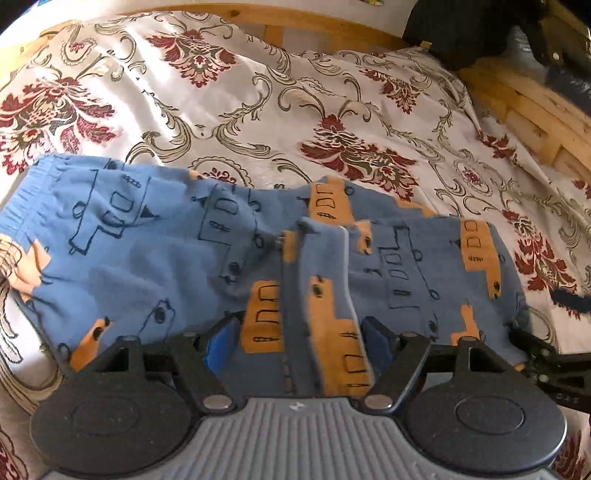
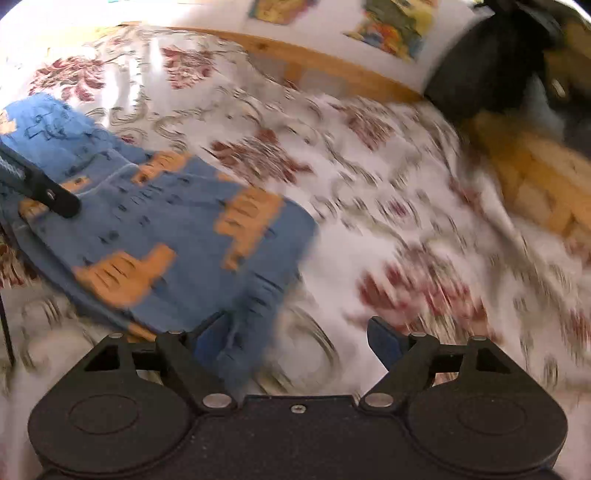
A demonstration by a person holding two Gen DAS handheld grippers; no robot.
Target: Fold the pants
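The pants (image 1: 177, 251), blue with orange and outlined truck shapes, lie on a bed covered by a cream bedspread (image 1: 258, 110) with dark red flowers. Their long axis runs side to side across the left wrist view, parallel to the wooden bed frame (image 1: 314, 27) at the far edge. The gathered waistband points to the left side of the bed and the leg ends point right.

The left gripper (image 1: 301, 341) sits at the near long edge of the pants, about mid-length. A raised ridge of the cloth runs straight between its blue-padded fingers (image 1: 221, 343), which stand apart. They do not look pressed onto the fabric, though part of the contact is hidden by the cloth itself.

The right gripper (image 2: 295, 343) is at the leg end, near the right-hand part of the bed. Its view is smeared with motion blur. The near corner of a leg hangs against its left finger (image 2: 208, 339), while the right finger (image 2: 384, 343) is well clear over bare bedspread, so the fingers are spread and holding nothing.

My reading is that the next fold brings the leg end across toward the waistband. The pants lie to the left of the right gripper, which is nearer the leg end and would need to close on that corner first.
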